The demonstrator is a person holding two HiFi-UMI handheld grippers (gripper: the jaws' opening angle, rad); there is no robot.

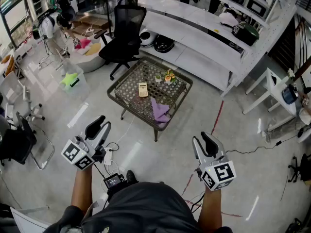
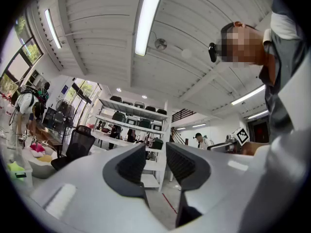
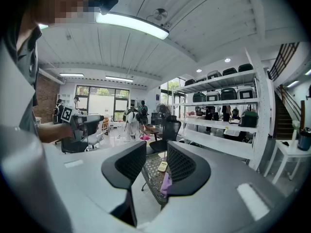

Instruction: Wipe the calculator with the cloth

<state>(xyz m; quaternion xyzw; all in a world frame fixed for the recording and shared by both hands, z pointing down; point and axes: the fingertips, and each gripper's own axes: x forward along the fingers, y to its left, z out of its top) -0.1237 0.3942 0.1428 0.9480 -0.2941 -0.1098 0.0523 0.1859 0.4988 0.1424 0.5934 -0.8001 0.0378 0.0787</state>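
A cream calculator [image 1: 143, 89] lies on the low wicker table [image 1: 127, 99], well ahead of me. A purple cloth [image 1: 160, 112] is draped over the table's near right edge. Both grippers hang close to my body, far short of the table. My left gripper [image 1: 101, 125] is open and empty, pointing slightly up toward the shelving. My right gripper [image 1: 203, 142] is open and empty too. In the right gripper view the calculator [image 3: 162, 166] and the cloth [image 3: 165, 184] show in the gap between the jaws [image 3: 156, 165].
A black office chair [image 1: 125, 30] stands behind the table. Long white shelves [image 1: 204, 38] run along the right. A small flower pot [image 1: 168, 76] sits on the table's far side. Cables [image 1: 252, 149] lie on the floor to the right.
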